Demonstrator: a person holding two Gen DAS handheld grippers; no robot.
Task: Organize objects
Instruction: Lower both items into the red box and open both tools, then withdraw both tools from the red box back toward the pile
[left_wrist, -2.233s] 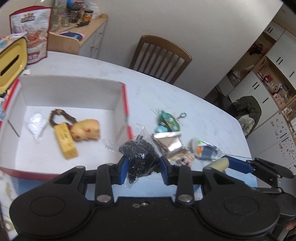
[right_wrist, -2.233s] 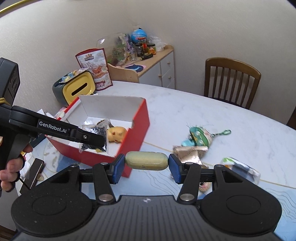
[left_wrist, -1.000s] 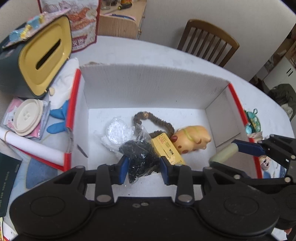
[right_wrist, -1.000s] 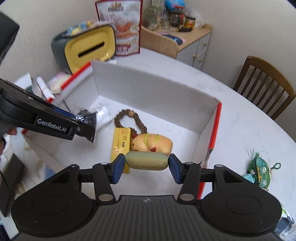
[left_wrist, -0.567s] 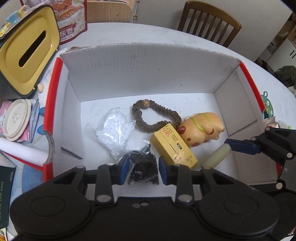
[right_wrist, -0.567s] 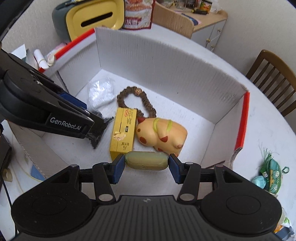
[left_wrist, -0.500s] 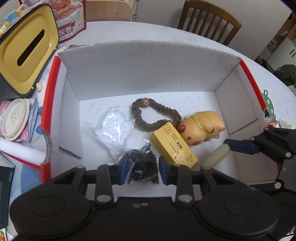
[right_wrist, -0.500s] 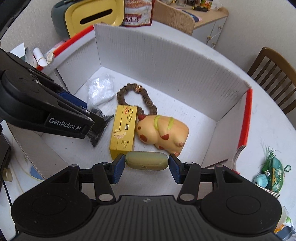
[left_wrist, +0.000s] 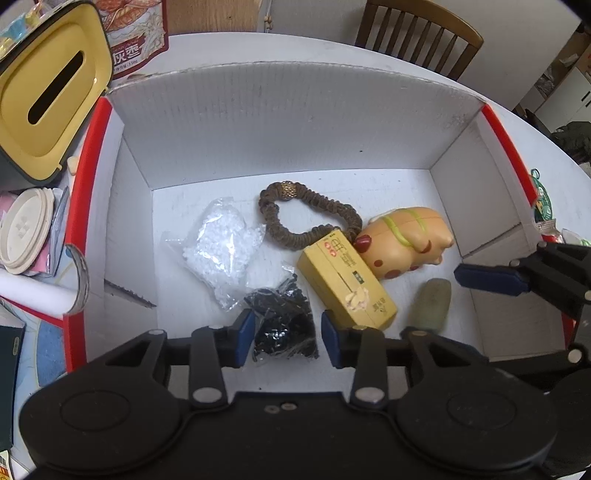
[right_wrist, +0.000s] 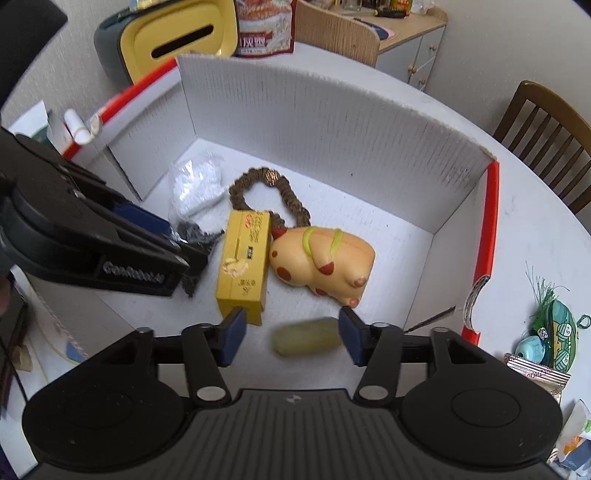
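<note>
Both grippers hung over the white box (left_wrist: 280, 110) with red edges. The left gripper (left_wrist: 287, 334) had its fingers spread apart, with the bag of black beads (left_wrist: 284, 325) lying loose on the box floor between them; its lower edge was hidden behind the gripper body. In the right wrist view that bag (right_wrist: 195, 240) was mostly covered by the left gripper (right_wrist: 147, 251), whose printed lettering was smeared by blur.

The right gripper (right_wrist: 290, 334) was also released, fingers wide, and the pale green oblong piece (right_wrist: 304, 336) sat between them on the floor, blurred at its edges so its surface could not be read. From the left camera the same piece (left_wrist: 432, 304) lay at about 4 o'clock from the yellow carton (left_wrist: 345, 280), with only one blue fingertip of the right gripper (left_wrist: 491, 278) showing, the rest cut off at the frame's 3 o'clock edge.

The pig toy (left_wrist: 406, 242) touched the carton, and the brown scrunchie (left_wrist: 310, 218) ran partly behind it. The bag of white beads (left_wrist: 225, 247) lay at 9 o'clock from the scrunchie.
</note>
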